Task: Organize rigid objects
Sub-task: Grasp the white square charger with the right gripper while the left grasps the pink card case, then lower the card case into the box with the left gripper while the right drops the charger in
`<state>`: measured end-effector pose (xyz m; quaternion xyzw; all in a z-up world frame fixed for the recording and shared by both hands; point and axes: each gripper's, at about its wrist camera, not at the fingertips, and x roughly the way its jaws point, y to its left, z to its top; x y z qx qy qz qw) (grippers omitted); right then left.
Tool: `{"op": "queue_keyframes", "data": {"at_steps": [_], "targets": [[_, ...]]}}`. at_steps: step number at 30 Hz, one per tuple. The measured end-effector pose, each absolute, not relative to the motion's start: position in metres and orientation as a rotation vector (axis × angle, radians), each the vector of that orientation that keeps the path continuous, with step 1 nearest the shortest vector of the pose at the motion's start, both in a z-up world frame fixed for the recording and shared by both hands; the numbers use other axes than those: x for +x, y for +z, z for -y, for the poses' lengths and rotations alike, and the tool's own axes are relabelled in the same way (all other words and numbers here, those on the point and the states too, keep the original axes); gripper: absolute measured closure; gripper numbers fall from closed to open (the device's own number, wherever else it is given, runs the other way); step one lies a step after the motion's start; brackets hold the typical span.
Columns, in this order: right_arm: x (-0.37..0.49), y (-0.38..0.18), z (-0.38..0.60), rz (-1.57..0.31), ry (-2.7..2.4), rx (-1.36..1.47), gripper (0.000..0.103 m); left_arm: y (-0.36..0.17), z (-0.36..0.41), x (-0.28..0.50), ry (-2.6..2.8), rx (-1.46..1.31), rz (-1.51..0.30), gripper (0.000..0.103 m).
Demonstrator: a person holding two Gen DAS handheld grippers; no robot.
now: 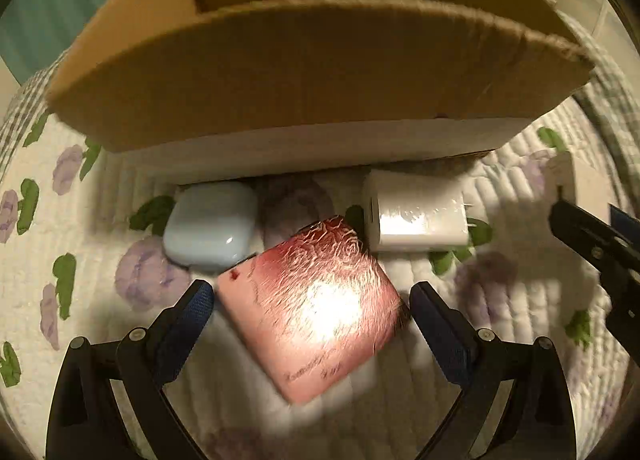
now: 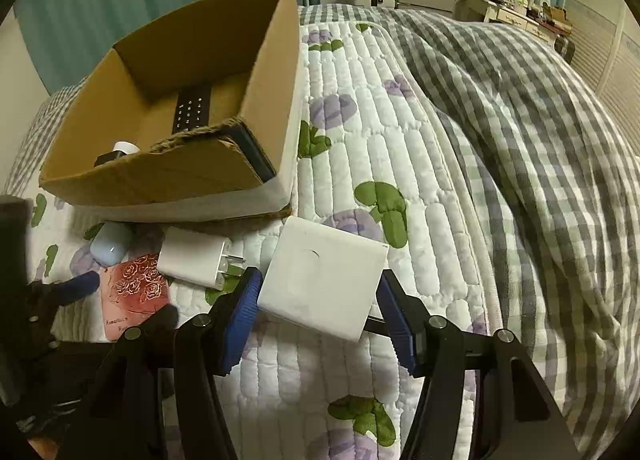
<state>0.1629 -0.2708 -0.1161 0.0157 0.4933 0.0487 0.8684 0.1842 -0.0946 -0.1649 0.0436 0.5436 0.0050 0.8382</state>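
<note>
Pink and glossy, the rose-patterned box (image 1: 312, 308) is lying on the quilt (image 1: 100, 340) squarely between the spread fingers of the left gripper (image 1: 310, 300), turned corner-on so that its long axis is running diagonally across the gap; the blue pads (image 1: 192, 324) are standing just beside its two side corners, and whether they are touching cannot be told. Just past it, a pale blue earbud case (image 1: 210, 230) and a white charger (image 1: 416, 212) are sitting against the foot of the cardboard box (image 1: 300, 72), which is rising straight ahead of the fingers.

From the right wrist, the right gripper (image 2: 316, 314) is straddling a flat white box (image 2: 326, 280), its fingers wide and one pad (image 2: 240, 316) at each side edge, apparently not yet pinching. This box is lying near the cardboard box's (image 2: 168, 176) front right corner, up and to the left of the fingers. Each hand is nearer its own item, and the left gripper (image 2: 120, 300) is working just to the left, over the pink box (image 2: 134, 294).
</note>
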Motion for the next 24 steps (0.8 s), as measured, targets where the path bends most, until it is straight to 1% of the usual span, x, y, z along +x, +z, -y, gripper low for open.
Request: {"op": "queue_keyframes", "data": {"at_steps": [1,2,3,12,19,24], "targets": [[0.163,-0.117,0.272,-1.036,0.100,0.039,0.044,-0.168,0.098,0.185,0.015,0.115,-1.150,0.005],[0.164,-0.119,0.271,-1.040,0.098,0.041,0.044,-0.170,0.102,0.184,0.014,0.136,-1.145,0.009],[0.166,-0.121,0.269,-1.044,0.096,0.040,0.044,-0.169,0.103,0.181,0.007,0.142,-1.137,0.010],[0.160,-0.117,0.270,-1.041,0.104,0.043,0.044,-0.145,0.092,0.155,-0.093,0.066,-1.102,0.010],[0.140,-0.082,0.261,-0.998,0.125,0.034,0.044,-0.096,0.074,0.126,-0.111,0.048,-1.012,0.010],[0.133,-0.034,0.253,-0.920,0.152,0.015,0.044,-0.045,0.069,0.124,-0.120,0.055,-0.918,0.010]]}}
